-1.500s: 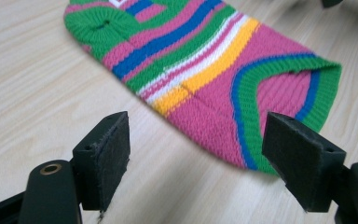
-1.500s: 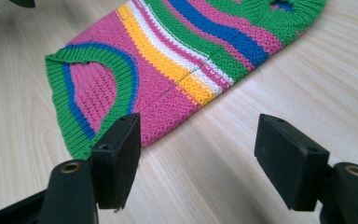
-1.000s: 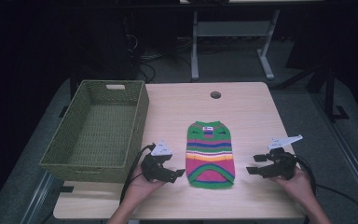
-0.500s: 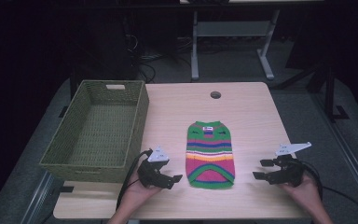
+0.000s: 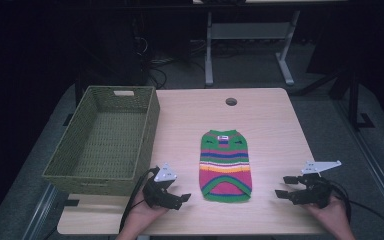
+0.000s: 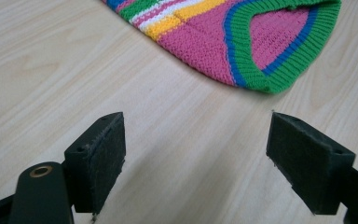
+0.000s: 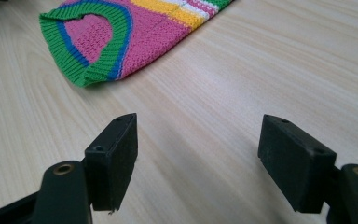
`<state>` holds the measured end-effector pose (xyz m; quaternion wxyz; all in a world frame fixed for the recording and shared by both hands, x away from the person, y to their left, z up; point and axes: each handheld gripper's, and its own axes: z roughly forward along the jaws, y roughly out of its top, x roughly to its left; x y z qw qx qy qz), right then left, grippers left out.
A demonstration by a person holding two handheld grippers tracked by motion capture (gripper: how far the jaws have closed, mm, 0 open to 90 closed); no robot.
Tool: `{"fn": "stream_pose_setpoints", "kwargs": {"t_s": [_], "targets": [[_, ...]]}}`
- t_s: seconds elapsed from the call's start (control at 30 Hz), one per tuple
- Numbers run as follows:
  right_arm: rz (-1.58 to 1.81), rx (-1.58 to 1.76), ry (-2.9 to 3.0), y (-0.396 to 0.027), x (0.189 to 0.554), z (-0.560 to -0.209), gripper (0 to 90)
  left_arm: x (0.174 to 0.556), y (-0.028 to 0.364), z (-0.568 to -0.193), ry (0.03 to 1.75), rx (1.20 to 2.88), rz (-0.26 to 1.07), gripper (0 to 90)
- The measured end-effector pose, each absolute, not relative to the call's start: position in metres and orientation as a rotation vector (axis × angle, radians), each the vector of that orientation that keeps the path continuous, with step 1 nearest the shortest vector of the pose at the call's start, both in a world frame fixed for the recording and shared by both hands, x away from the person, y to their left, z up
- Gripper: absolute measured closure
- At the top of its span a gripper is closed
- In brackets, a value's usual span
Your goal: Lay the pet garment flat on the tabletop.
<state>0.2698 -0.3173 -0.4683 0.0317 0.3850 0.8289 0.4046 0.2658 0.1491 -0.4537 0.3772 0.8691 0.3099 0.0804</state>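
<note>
A small striped knit sweater in green, blue, pink, yellow and white lies flat on the wooden table, its green hem nearest me. My left gripper rests low over the table just left of the hem, jaws open and bare. In the left gripper view the hem lies ahead of the open gripper. My right gripper sits to the right of the sweater near the table's front edge, open with nothing between its pads. The right gripper view has the hem at upper left, beyond the gripper.
A green woven basket stands empty on the table's left side, close behind my left gripper. A round cable hole sits at the table's far middle. Metal stand legs and cables lie on the dark floor beyond the table.
Both hands have drawn back toward the table's front edge, a little lower. The sweater lies as before.
</note>
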Motion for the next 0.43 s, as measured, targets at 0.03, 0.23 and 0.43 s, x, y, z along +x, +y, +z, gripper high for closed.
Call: {"fn": "stream_pose_setpoints", "kwargs": {"t_s": [0.03, 0.23, 0.43], "targets": [[1.241, 1.2, 2.552, -0.317, 0.268, -0.468, 28.0, 0.266, 0.149, -0.454, 0.792, 2.222, 0.206, 19.4], [1.279, 1.195, 2.492, -0.322, 0.251, -0.468, 27.2, 0.257, 0.155, -0.453, 0.797, 2.203, 0.199, 19.4], [1.313, 1.218, 2.431, -0.329, 0.238, -0.469, 25.9, 0.25, 0.157, -0.453, 0.783, 2.197, 0.217, 19.0]]}}
